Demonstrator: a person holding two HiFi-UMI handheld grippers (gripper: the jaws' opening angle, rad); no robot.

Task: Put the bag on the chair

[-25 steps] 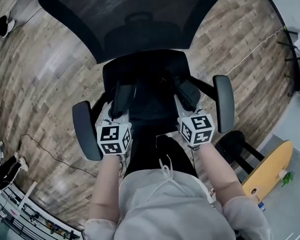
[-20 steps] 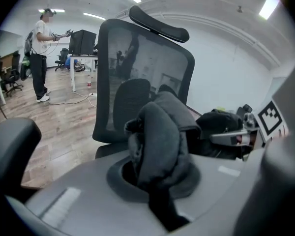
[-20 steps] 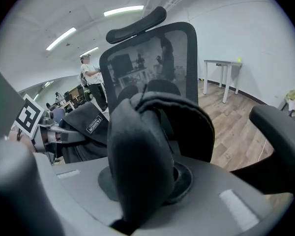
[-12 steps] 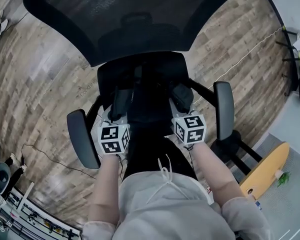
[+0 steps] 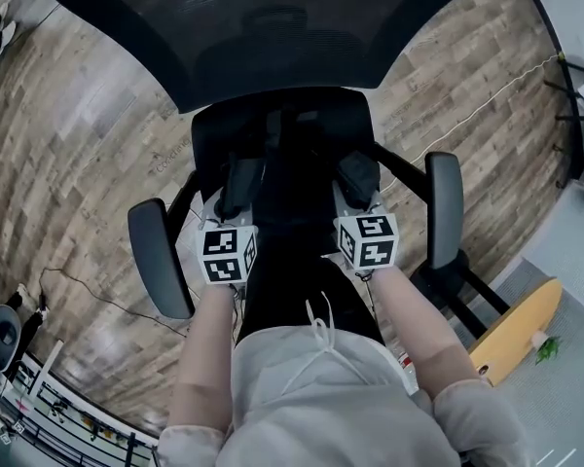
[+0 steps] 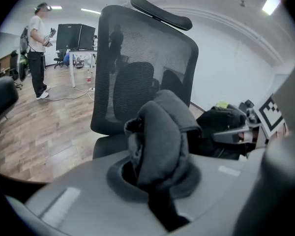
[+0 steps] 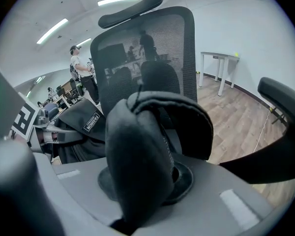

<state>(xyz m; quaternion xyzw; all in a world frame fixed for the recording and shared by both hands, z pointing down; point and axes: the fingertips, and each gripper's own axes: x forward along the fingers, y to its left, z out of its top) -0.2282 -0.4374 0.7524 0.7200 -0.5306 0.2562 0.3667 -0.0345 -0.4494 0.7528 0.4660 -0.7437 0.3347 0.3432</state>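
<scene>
– Between my two sets of fingers: bag [image 5: 297,197], black, slung over the chair [image 5: 273,37] seat, backrest just beyond it
– Grip?
– Left gripper [image 5: 241,181] pinched tight on a grey fold of strap [image 6: 160,141]. Right gripper [image 5: 358,176] clamped on the padded black strap [image 7: 142,166]. Both sets of jaws are closed on fabric
– Why two holds?
– One strap per side keeps the bag level and square to the seat, between the armrests [image 5: 161,256]. My guess is it lands flat that way instead of tipping off an edge
– Down yet?
– Cannot tell whether its bottom touches the cushion, since the bag body hides the seat under it. I judge the lowering nearly done. Next would be easing down till the straps go loose, then letting go
– Risk?
– Soft bag, may slump toward me once released
</scene>
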